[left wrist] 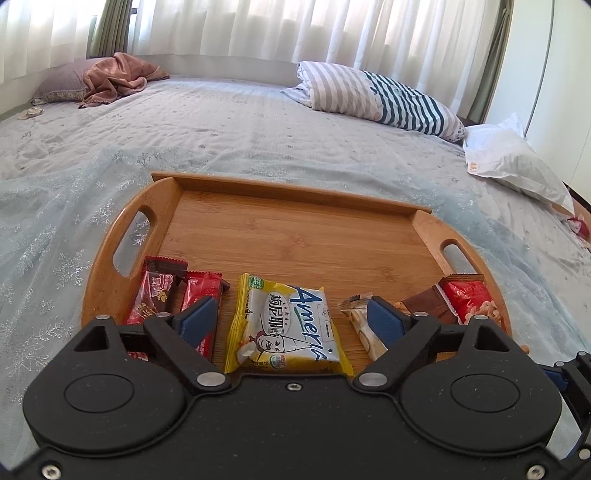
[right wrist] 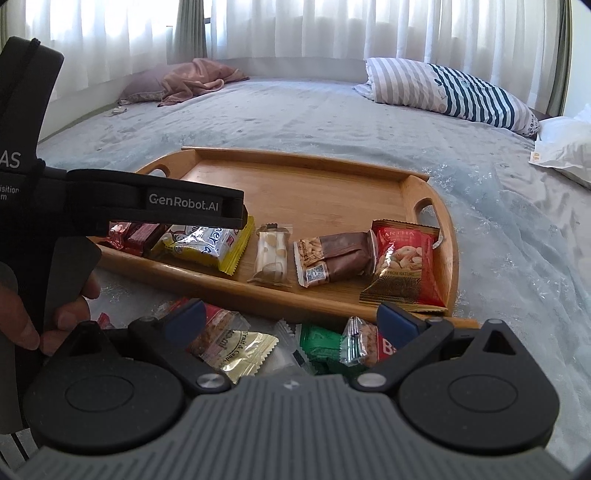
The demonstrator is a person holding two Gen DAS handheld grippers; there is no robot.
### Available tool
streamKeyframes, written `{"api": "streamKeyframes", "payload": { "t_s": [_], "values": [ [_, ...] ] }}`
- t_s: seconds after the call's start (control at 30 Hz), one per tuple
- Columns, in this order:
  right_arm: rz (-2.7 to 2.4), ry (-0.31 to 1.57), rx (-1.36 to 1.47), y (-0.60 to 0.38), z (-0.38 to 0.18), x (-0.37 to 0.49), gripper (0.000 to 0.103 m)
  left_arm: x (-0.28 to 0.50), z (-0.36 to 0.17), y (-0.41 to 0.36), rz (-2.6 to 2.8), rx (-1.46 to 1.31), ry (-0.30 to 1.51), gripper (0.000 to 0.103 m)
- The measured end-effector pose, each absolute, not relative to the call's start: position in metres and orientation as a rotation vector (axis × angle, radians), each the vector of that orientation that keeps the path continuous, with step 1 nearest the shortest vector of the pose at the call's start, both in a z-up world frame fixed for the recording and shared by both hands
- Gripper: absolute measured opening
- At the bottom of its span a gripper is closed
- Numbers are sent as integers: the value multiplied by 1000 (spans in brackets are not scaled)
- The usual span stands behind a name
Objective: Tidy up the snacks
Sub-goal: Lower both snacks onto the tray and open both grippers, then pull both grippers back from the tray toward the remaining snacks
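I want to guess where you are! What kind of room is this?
It looks like a bedroom. There is a big bed with a striped pillow on it, and white curtains hang behind. The tray of snacks sits right on the bedspread.

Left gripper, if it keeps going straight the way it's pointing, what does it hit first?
Most likely the yellow snack packet lying on the wooden tray: it sits centred between the open left gripper pads, untouched. Depth is hard to judge.
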State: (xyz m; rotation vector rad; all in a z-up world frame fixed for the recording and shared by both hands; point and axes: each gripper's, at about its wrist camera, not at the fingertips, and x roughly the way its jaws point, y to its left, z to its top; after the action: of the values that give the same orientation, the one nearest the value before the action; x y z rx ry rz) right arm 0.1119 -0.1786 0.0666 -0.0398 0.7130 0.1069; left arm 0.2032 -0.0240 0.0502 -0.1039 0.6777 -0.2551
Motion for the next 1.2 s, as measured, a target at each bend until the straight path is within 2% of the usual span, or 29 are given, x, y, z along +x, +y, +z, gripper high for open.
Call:
{"api": "streamKeyframes", "payload": {
  "t_s": [0.07,0.2,0.37,1.0,1.2],
  "values": [
    [101,714,-42,-179,67,111,103,200,53,-25,-254,-100,672,89],
    [103,721,-21,-183,67,108,103,196,56,-23,-246,-114,671,98],
    [98,725,45,-190,68,102,103,190,61,-16,-212,-135,659,101],
    [52,788,250,-217,58,80,103,146,72,10,-231,-207,644,102],
    [16,842,336,-229,54,74,103,126,68,19,-172,-153,658,102]
  ]
}}
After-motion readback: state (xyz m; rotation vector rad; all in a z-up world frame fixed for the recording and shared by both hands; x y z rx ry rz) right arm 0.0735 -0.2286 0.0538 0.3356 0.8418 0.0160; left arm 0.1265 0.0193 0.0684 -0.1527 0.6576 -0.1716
